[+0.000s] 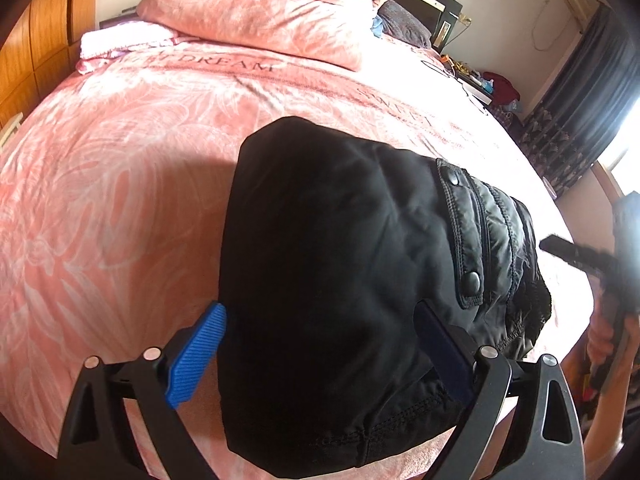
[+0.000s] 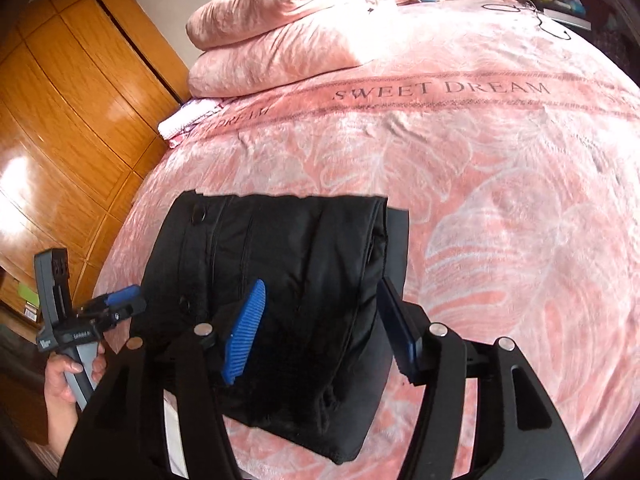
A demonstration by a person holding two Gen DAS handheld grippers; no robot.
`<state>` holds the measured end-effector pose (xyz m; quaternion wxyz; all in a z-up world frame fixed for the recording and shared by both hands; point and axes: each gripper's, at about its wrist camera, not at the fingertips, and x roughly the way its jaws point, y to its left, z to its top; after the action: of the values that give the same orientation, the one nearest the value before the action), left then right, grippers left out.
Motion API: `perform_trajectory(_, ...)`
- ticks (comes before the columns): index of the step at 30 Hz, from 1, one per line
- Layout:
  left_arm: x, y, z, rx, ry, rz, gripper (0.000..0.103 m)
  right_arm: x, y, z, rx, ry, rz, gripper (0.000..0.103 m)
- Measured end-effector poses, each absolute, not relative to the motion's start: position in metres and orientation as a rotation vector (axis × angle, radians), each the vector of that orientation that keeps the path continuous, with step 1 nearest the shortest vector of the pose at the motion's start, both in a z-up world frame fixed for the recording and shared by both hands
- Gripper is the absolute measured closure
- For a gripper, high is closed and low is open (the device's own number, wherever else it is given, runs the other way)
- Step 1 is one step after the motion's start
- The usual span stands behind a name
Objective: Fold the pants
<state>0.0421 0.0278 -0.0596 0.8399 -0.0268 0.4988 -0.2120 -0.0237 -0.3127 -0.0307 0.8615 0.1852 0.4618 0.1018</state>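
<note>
Left wrist view: folded black pants (image 1: pixel 340 264) fill the lower centre of the frame on the pink bedspread (image 1: pixel 120 168), long axis running up-frame between the spread left gripper (image 1: pixel 320 352). Right gripper (image 2: pixel 320 332), equally near, gapes empty above them.

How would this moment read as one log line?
pants: folded, on bed | left gripper: open | right gripper: open
</note>
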Motion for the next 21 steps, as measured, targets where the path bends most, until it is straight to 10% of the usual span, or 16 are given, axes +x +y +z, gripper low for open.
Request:
perform_trajectory(4,0.046,0.025,-0.062,-0.049,1.065,-0.437,0.007,0.018,-0.322,-0.047,0.438,1.029,0.235,0.046)
perform_trajectory(9,0.052,0.025,-0.070,-0.060,1.087,-0.436,0.007,0.036,-0.328,-0.059,0.578,1.042,0.300,0.093)
perform_trajectory(17,0.056,0.019,-0.075,-0.055,1.085,-0.441,0.004,0.044,-0.322,-0.066,0.473,1.086,0.205,0.093)
perform_trajectory(21,0.057,0.018,-0.077,-0.048,1.093,-0.432,0.004,0.027,-0.326,-0.065,0.481,1.064,0.204,0.074)
